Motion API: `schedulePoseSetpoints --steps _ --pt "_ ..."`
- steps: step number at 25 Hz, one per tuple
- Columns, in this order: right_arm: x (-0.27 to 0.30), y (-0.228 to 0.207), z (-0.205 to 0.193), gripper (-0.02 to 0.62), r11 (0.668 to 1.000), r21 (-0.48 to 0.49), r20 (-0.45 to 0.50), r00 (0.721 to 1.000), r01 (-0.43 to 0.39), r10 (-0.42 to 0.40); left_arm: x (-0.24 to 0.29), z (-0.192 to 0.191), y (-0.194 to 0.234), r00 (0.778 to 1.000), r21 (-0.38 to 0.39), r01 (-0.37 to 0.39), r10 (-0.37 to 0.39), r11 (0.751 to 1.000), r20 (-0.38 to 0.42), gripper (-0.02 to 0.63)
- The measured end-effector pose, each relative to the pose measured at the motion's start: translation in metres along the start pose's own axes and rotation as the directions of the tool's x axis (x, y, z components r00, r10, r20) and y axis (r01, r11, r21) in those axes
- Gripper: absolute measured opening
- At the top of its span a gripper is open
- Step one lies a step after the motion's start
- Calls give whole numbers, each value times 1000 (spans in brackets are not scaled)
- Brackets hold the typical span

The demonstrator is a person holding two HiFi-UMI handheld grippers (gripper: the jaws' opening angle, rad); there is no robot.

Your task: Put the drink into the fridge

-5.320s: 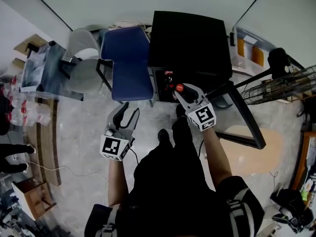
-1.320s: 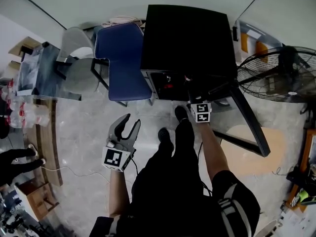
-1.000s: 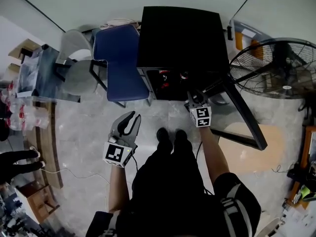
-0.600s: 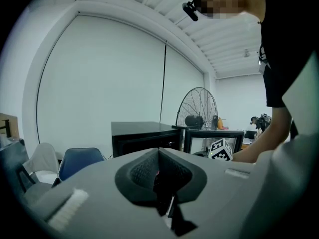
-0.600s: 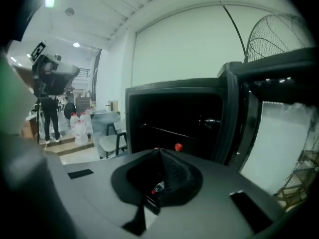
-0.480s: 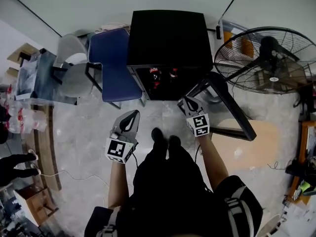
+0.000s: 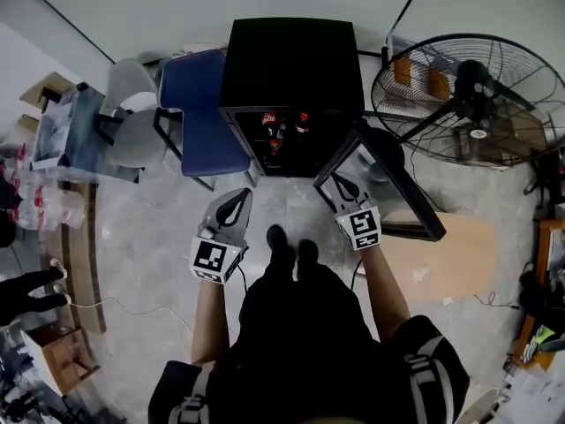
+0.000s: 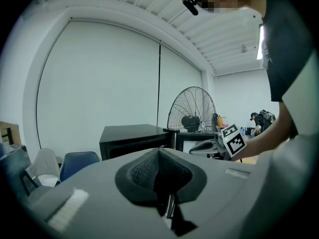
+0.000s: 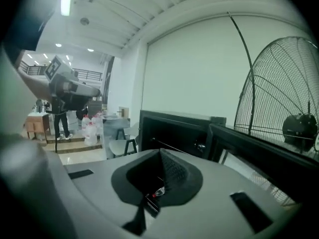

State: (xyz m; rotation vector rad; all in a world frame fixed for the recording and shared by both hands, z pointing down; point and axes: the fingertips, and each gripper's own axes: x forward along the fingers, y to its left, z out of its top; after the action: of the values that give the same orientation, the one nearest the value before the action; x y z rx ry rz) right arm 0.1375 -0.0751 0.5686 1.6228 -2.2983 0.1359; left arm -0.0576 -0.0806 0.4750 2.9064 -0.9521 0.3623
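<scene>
Left gripper (image 7: 237, 200) and right gripper (image 7: 339, 183) both clamped shut, empty, over grey marbled floor (image 7: 150, 228). Boxy black fridge (image 7: 291, 60) open ahead; black-framed glass door (image 7: 384, 179) edge just beside right gripper.

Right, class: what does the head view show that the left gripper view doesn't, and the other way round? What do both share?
Head view only: the drinks inside the open fridge, the floor and the person's shoes.
Left gripper view only: the ceiling and its light.
Both: the fridge, the fan, the blue chair, and the left gripper and right gripper, both shut.
</scene>
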Motion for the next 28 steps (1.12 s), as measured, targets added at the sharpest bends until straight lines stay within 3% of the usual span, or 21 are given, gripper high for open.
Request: schedulePoseSetpoints --steps 16,28 --pt "-48 -4 -23 2 998 -20 -13 999 -53 53 1 -7 -59 1000 3 -23 23 1000 5 0" --pt "-56 3 -25 2 997 -31 -12 997 -73 73 -9 -2 -69 999 16 -42 42 999 3 0"
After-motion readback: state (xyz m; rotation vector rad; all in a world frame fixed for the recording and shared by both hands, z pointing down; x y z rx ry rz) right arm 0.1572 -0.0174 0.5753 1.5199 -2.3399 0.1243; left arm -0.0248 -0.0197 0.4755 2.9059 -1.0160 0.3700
